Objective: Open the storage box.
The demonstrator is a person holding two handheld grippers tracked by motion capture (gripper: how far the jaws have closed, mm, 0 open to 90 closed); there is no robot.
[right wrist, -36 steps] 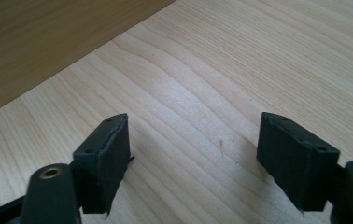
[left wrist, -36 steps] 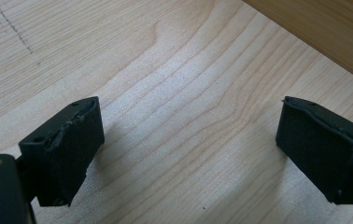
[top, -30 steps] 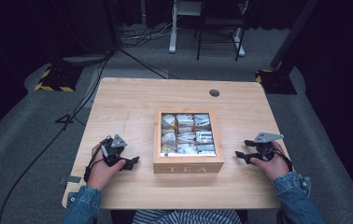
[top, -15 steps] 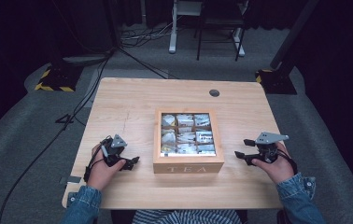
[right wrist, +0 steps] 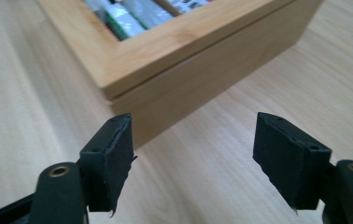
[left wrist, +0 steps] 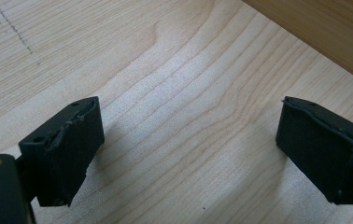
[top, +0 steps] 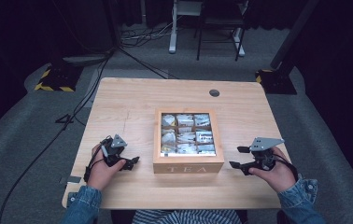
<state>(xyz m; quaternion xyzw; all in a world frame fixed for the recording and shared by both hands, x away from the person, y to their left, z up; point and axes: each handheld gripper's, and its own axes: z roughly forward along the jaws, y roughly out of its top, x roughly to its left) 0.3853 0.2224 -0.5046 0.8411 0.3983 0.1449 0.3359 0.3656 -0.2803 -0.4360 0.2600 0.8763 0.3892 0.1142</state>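
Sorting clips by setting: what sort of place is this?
Probably a recording studio or lab. A light wooden table holding a wooden tea box with a window lid stands on grey carpet, ringed by dark curtains, with black cables on the floor and a black stand base with yellow hazard stripes.

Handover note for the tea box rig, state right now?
Left gripper: open, holding nothing, low over the table left of the tea box.
Right gripper: open, holding nothing, right of the box, pointing at its side.
Tea box: centre of table, windowed lid shut, tea bags inside.
Done: nothing on the box yet.
Left: likely opening the lid.
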